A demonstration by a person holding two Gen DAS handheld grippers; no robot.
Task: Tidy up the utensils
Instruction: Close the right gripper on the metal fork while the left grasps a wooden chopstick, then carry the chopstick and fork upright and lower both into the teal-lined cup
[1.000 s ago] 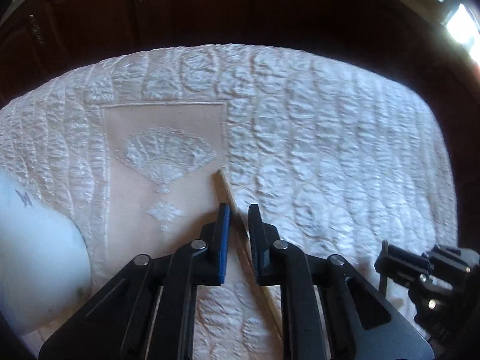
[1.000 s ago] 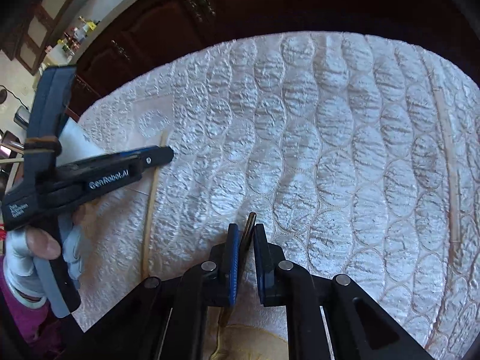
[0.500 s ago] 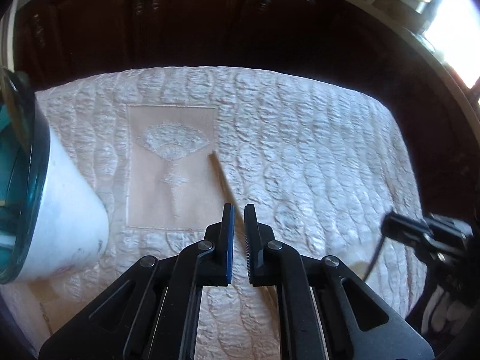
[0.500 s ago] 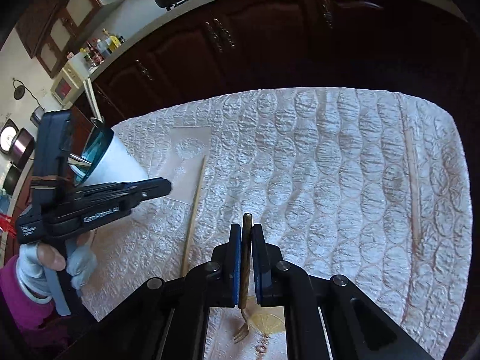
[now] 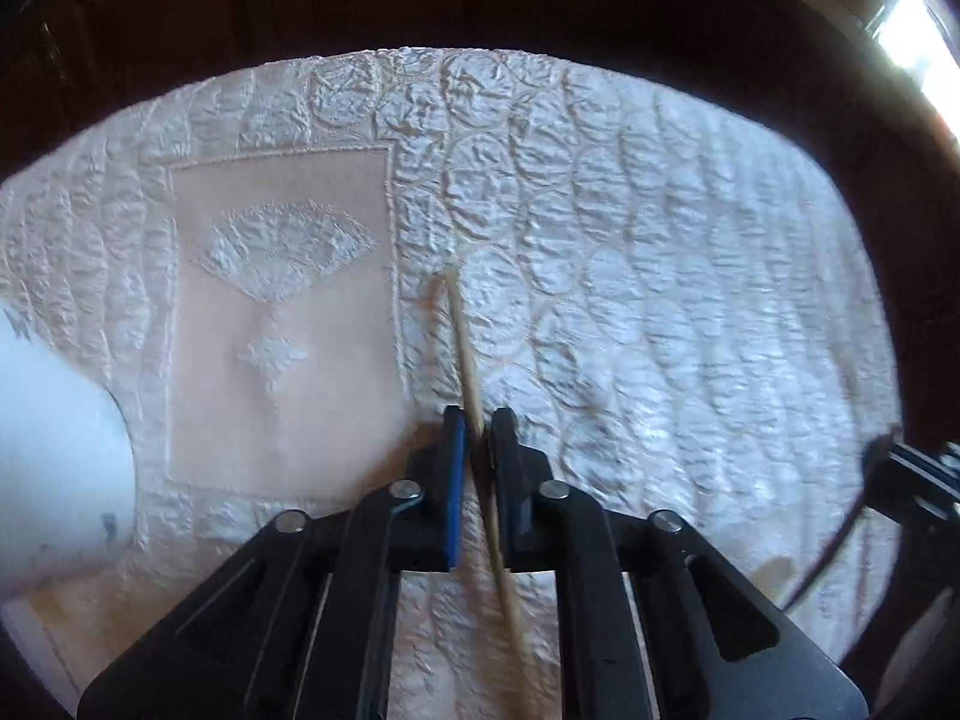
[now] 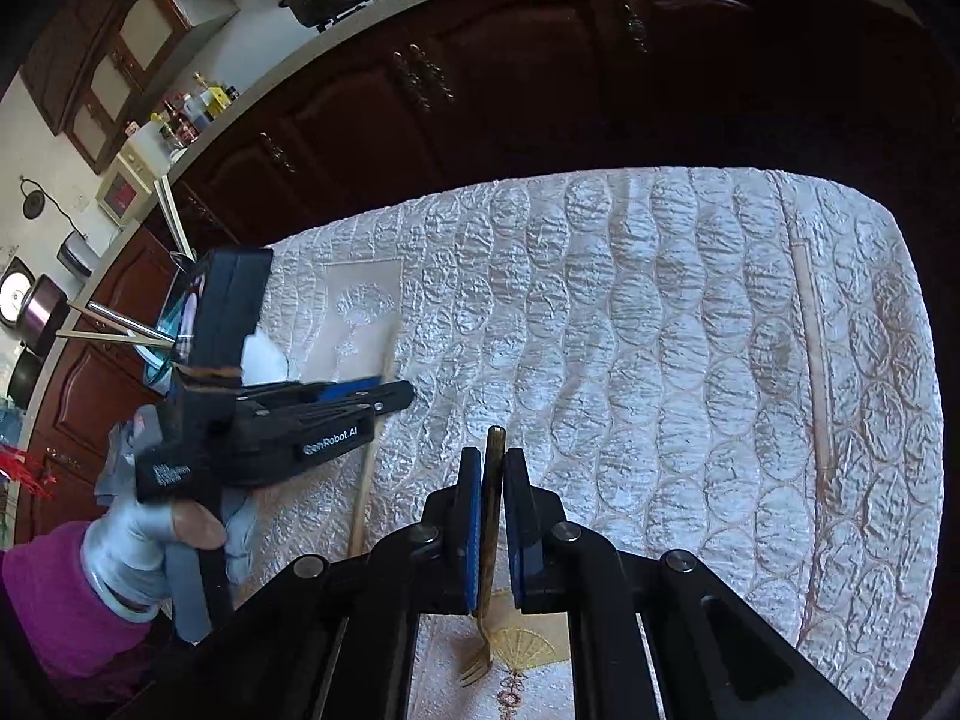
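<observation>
My left gripper is low over the quilted white cloth, its jaws close around a thin wooden chopstick that runs between them; a small gap shows, so the grip is unclear. It also shows in the right wrist view, over the same chopstick. My right gripper is shut on a brass fork, handle pointing forward, tines hanging below. A white utensil cup stands at the left; in the right wrist view it holds metal utensils.
A second wooden chopstick lies along the right side of the cloth. Dark wooden cabinets stand beyond the table's far edge. A beige embroidered panel lies left of my left gripper.
My left gripper has dropped back down to the cloth and its jaws now straddle the chopstick. My right gripper keeps the fork and has risen and tilted back.
</observation>
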